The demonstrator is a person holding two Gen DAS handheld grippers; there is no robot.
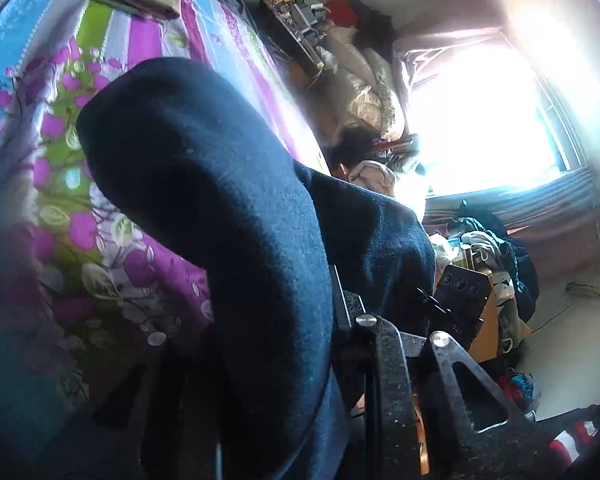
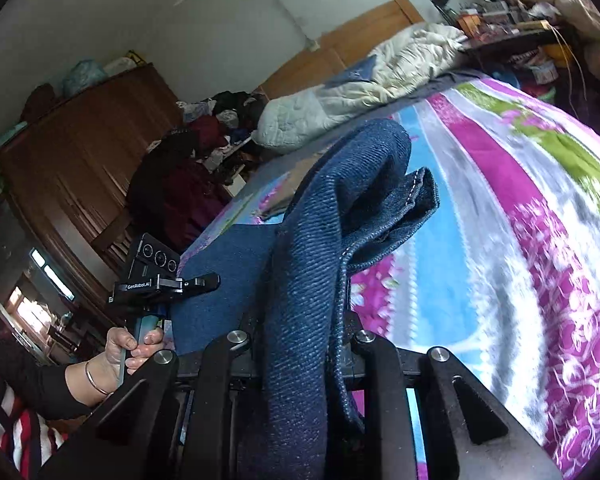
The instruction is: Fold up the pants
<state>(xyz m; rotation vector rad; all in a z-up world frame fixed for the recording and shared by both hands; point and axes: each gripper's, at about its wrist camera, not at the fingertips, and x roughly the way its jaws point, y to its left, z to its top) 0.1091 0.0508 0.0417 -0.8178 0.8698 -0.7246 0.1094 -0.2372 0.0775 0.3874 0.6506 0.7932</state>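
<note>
Cluttered bedroom, floral bedspread (image 2: 500,200) under everything. Left: my left gripper (image 1: 340,280) is clamped on a fold of the jeans (image 1: 204,200), lifted off the bed so the cloth hangs free. Right: my right gripper (image 2: 340,320) is closed on the denim too, hem (image 2: 416,188) flopping past the tips; both ends raised, probably to bring them over together.

denim pants (image 2: 300,300) between closed jaws
</note>
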